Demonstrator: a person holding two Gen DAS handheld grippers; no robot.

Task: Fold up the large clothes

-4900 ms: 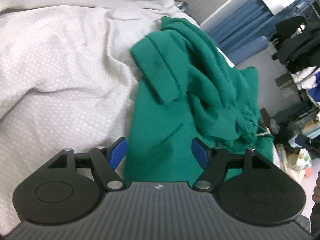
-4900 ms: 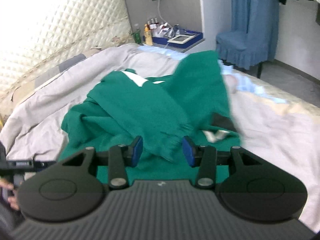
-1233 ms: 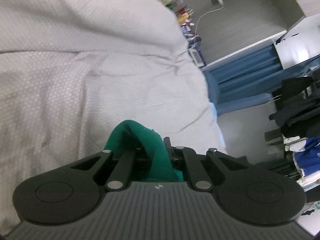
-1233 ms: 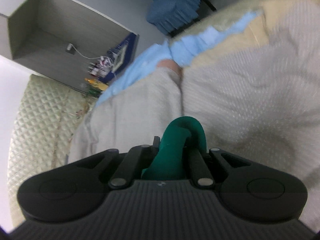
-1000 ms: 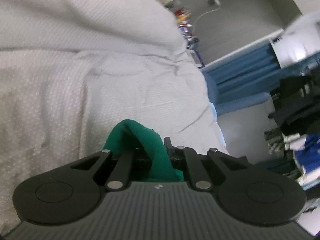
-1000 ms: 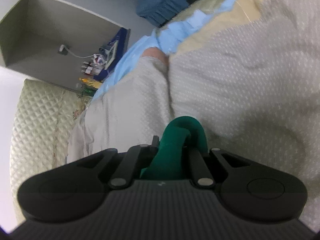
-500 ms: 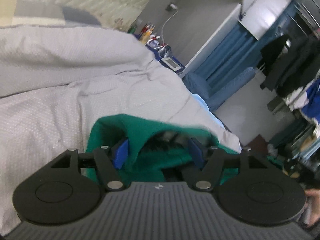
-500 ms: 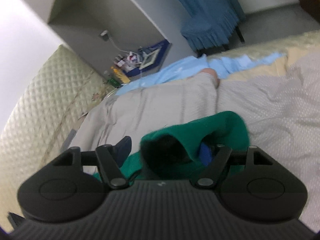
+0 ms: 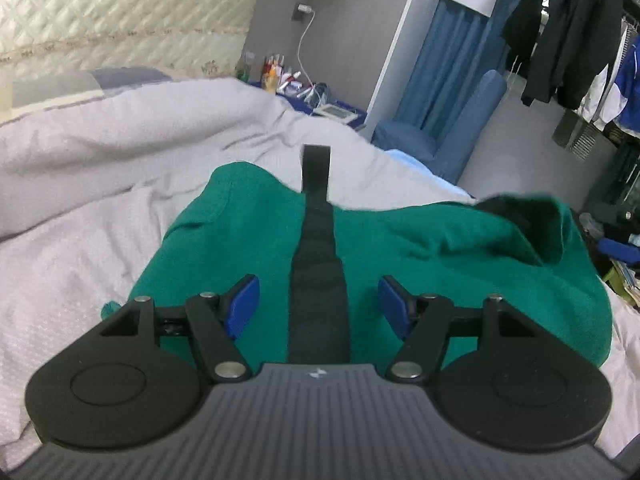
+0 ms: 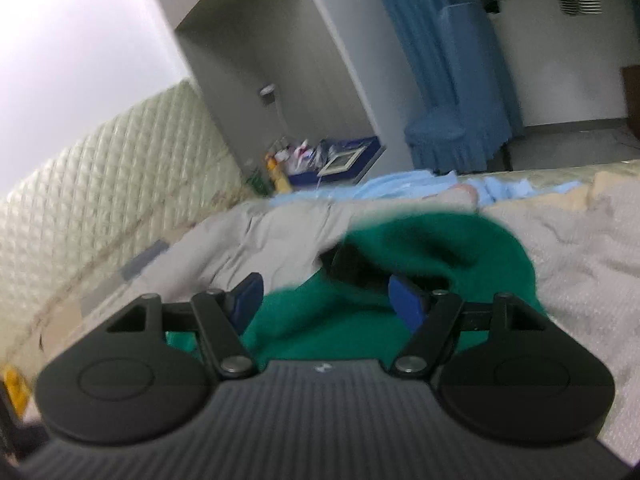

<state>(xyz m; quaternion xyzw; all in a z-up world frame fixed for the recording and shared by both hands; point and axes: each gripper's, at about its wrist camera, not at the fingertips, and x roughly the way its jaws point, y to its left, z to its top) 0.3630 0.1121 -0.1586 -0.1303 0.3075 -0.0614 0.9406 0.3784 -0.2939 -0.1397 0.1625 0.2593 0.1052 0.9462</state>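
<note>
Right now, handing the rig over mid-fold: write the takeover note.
Left gripper: open, nothing between the jaws; they have just been opening and let go of the cloth.
Right gripper: open, also just opened; green cloth lies below it, not pinched.
Green garment: spread on the grey bedspread, a dark strap running down its middle, one far corner curled up.
Done: one fold carried over and dropped.
Left: flatten the curled corner, then probably fold again.
</note>
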